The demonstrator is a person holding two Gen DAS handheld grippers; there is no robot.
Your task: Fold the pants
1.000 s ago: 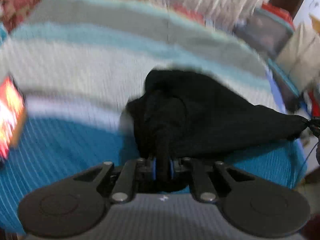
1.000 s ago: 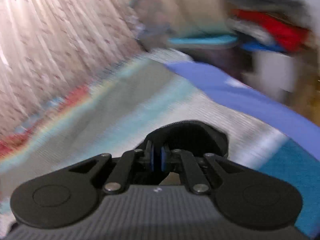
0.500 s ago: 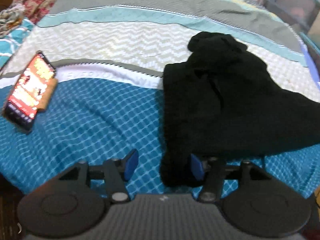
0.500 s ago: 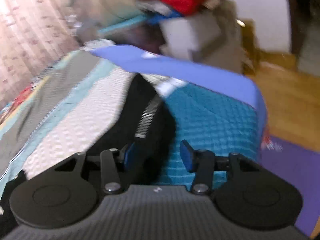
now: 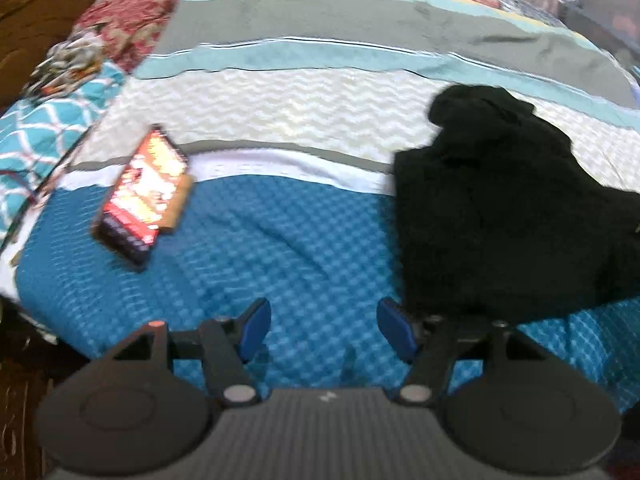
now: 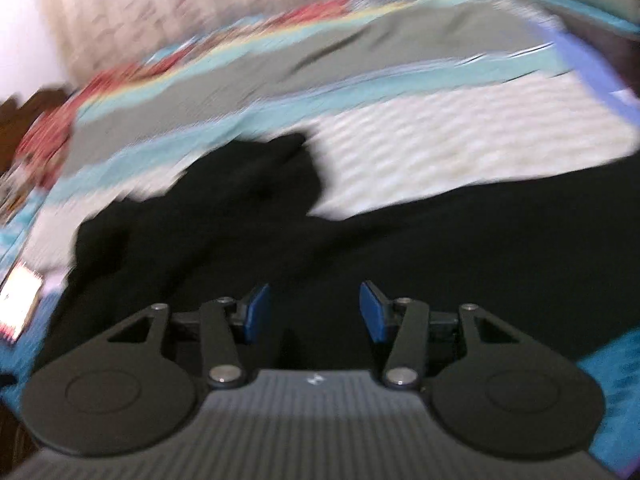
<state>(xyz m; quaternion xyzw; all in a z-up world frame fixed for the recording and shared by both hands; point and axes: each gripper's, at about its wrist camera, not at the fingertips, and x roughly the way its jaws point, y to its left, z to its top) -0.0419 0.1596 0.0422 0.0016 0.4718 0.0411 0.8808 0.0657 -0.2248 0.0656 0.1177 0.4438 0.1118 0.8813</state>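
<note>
A: Where are the pants [image 5: 500, 208]?

B: On the bed, a black bunched heap lying across the blue check part of the bedspread [image 5: 304, 248] and up onto its white zigzag band. In the left wrist view they sit to the right; one rounded lump reaches farthest up the bed. In the right wrist view they fill the middle and spread out to the right edge, blurred.

A: Does either gripper hold them?

B: No. The left gripper [image 5: 320, 326] has its jaws opening, roughly half apart, with only blue bedspread showing between the blue pads [image 5: 254, 330]. The pants' near corner lies just beside its right finger; whether they touch, I cannot tell.

A: And the right gripper [image 6: 314, 312]?

B: Its jaws stand about half open. The black cloth lies beyond and beneath them, but the pads [image 6: 258, 312] press on nothing.

A: Anything else on the bed?

B: A phone [image 5: 146, 196] with a lit red and orange screen, lying tilted well left of the pants, near the edge between the blue and the white band. Farther up come teal and grey stripes, then a red patterned cover [image 5: 132, 20].

A: Any writing or label to read?

B: None legible. The phone screen is too blurred, and the small white mark on each gripper body is too small to make out.
</note>
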